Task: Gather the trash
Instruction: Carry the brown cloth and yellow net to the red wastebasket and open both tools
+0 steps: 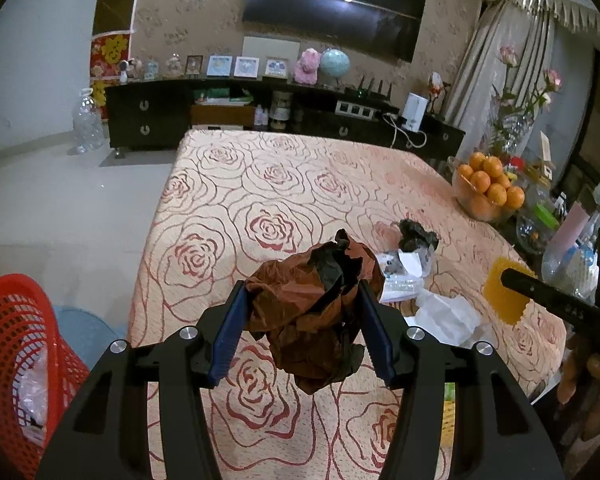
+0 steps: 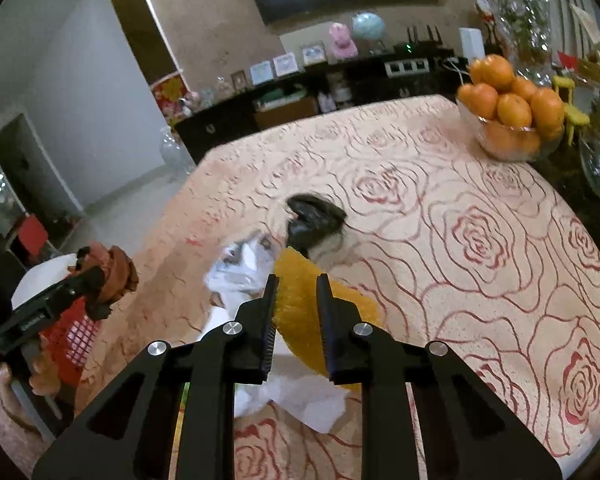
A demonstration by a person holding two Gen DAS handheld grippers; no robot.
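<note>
Left gripper (image 1: 302, 316) clamping crumpled brown plastic bag (image 1: 316, 304), right gripper (image 2: 296, 312) pinching yellow ribbed wrapper (image 2: 296, 280); carry both steadily over red mesh plastic basket (image 1: 16, 344) before releasing

Almost nothing legible showed in either view. In the left wrist view, pale embossed letters stood on the side of the black right gripper (image 1: 512, 276) off to the right of the fingers, too blurred to read with certainty. In the right wrist view, faint lettering on the black left gripper (image 2: 96, 276), left of the fingers, was likewise unreadable.
</note>
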